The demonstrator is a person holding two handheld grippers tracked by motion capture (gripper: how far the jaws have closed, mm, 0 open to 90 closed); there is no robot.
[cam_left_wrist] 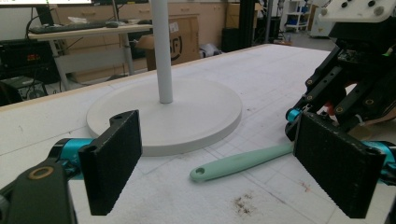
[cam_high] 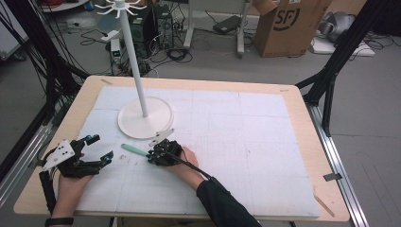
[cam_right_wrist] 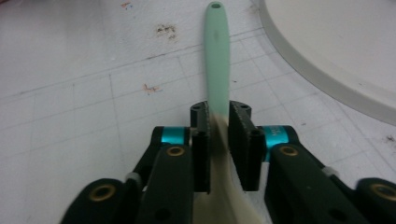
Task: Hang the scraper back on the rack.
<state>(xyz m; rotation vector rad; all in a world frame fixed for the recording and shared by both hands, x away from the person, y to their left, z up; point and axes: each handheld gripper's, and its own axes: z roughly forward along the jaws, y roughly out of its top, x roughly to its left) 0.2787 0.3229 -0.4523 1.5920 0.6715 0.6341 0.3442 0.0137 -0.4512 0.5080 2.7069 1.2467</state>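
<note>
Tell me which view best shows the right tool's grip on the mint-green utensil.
The right gripper view: the utensil sits clamped between both jaws of the right tool. The left gripper view shows its free handle end; the high view shows it small.

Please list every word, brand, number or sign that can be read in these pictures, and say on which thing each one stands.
"SF": dark logo on the side of the cardboard box on the floor beyond the table, in the high view.
"F": part of a logo on a cardboard box behind the white pole, in the left gripper view; the pole hides the rest.
Red lights on the dark device at the left: too blurred to read.
</note>
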